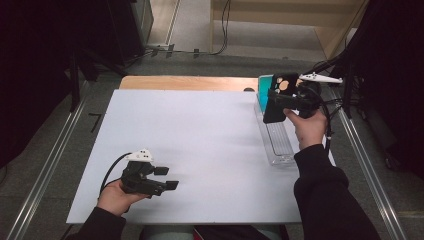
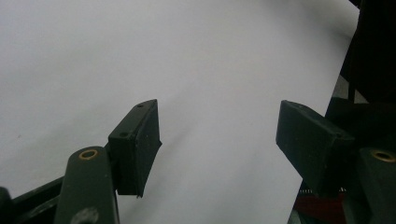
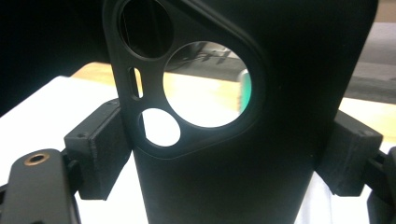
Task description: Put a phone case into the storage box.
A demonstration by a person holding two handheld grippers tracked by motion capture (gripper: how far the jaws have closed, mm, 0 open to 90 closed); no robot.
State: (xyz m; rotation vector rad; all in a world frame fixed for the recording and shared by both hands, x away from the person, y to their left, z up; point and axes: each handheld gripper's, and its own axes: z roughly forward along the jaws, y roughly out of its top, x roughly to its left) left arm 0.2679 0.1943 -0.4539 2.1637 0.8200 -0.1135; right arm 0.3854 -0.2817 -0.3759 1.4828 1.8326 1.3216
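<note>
White table sheet (image 1: pixel 200 145) lay bare across middle and left; wide free passage there; clear tray (image 1: pixel 280 142) and teal item (image 1: pixel 262 92) crowded the right edge; black phone case (image 1: pixel 276 100) in right gripper (image 1: pixel 280 102) stood above the tray; left gripper (image 1: pixel 166 178) sat near front-left.

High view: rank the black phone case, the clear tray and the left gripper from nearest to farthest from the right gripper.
1. Black phone case: clamped in the right gripper, far right.
2. Clear tray: on the table just below it, right edge.
3. Left gripper: near left, across the table.
</note>
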